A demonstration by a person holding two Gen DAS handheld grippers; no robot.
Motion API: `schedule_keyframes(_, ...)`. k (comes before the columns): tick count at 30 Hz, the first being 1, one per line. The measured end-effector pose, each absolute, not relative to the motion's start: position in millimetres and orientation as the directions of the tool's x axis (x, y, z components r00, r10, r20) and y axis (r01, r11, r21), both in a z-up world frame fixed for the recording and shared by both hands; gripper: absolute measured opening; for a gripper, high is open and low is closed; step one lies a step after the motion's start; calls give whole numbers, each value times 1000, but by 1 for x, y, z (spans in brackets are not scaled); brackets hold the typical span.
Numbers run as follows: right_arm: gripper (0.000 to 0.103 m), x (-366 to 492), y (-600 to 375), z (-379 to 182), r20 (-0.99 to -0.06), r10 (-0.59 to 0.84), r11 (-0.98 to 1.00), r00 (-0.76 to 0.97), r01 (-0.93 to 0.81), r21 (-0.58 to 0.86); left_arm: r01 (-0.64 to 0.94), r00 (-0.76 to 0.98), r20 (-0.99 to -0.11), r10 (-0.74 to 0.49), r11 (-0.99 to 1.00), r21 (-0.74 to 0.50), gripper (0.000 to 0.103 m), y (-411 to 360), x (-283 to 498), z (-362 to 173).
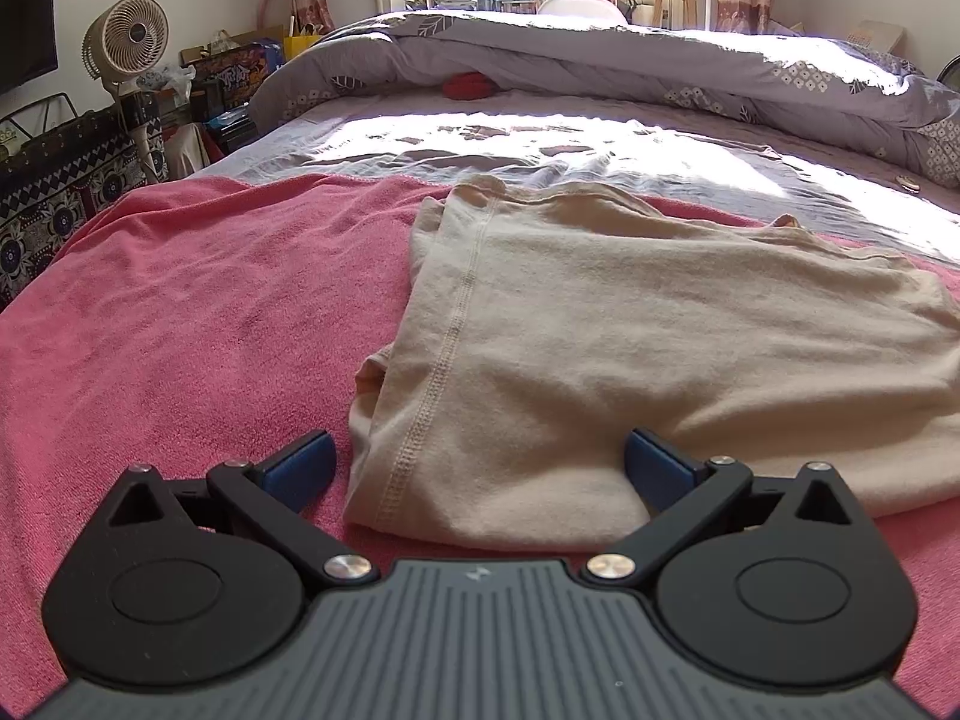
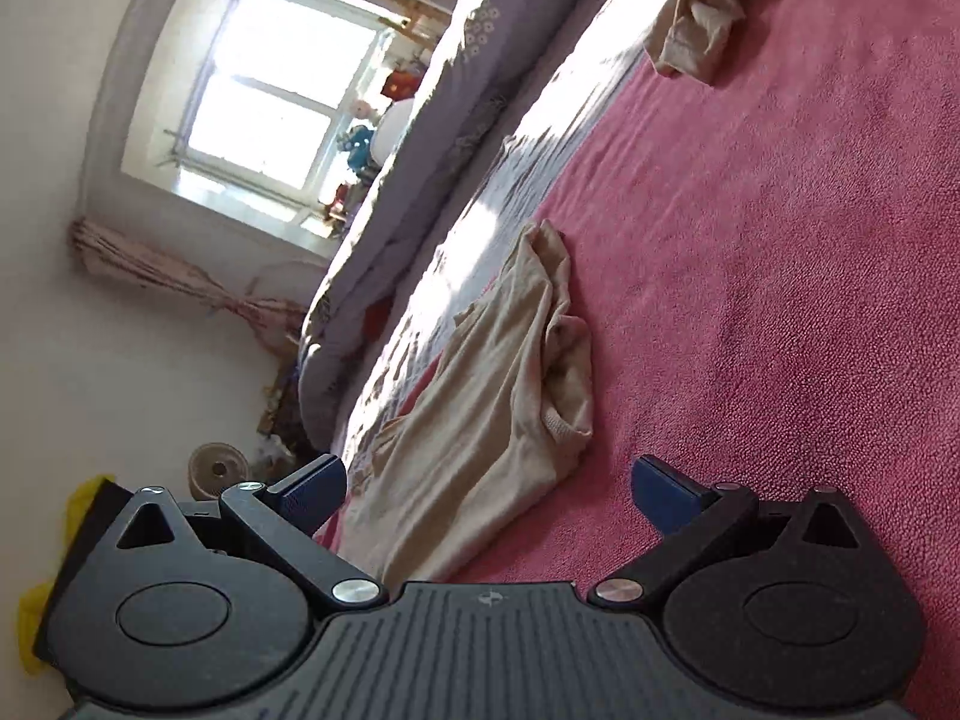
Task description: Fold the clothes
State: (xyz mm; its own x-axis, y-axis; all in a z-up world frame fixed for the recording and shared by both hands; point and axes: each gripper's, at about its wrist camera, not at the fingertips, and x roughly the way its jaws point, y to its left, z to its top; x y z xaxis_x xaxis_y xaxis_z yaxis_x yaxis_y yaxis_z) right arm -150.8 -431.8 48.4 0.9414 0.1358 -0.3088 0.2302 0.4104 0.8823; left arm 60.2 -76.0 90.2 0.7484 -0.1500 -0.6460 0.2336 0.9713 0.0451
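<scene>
A beige garment (image 1: pixel 600 360) lies partly folded on a pink towel (image 1: pixel 180 312) spread over the bed. My left gripper (image 1: pixel 480 468) is open, its blue-padded jaws wide apart at the garment's near edge, holding nothing. In the right wrist view, which is rolled sideways, the beige garment (image 2: pixel 492 408) lies rumpled on the pink towel (image 2: pixel 780 300). My right gripper (image 2: pixel 489 492) is open and empty, just short of the garment's near end. Another beige piece (image 2: pixel 696 24) lies further off at the top.
A grey patterned duvet (image 1: pixel 600 60) is bunched across the far side of the bed, with a red item (image 1: pixel 471 86) beside it. A fan (image 1: pixel 126 36) and cluttered boxes stand at the left. The window (image 2: pixel 264 90) is behind.
</scene>
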Motion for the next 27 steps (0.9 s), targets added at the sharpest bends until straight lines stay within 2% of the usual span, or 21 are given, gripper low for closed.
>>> schedule_keyframes(3,102,-150,-425,50,-324,103,448,941,247,859,233,748,-646,-151,972,43,103,-76,60,90)
schedule_keyframes(8,103,-112,-402,60,-473,32,654,880,339,676,233,747,-646,-155,972,36,103,-75,60,90)
schedule_keyframes(11,103,-89,-391,62,-507,0,709,862,357,608,233,746,-647,-159,972,30,103,-74,60,90)
schedule_keyframes(15,103,-72,-389,57,-484,-14,704,875,353,617,233,744,-648,-164,972,21,103,-73,62,90)
schedule_keyframes(22,103,-56,-377,57,-520,-30,789,854,340,512,233,743,-647,-171,972,11,103,-70,62,90)
schedule_keyframes(27,103,-57,-382,56,-505,-8,774,863,325,543,233,743,-647,-171,972,11,103,-70,63,90)
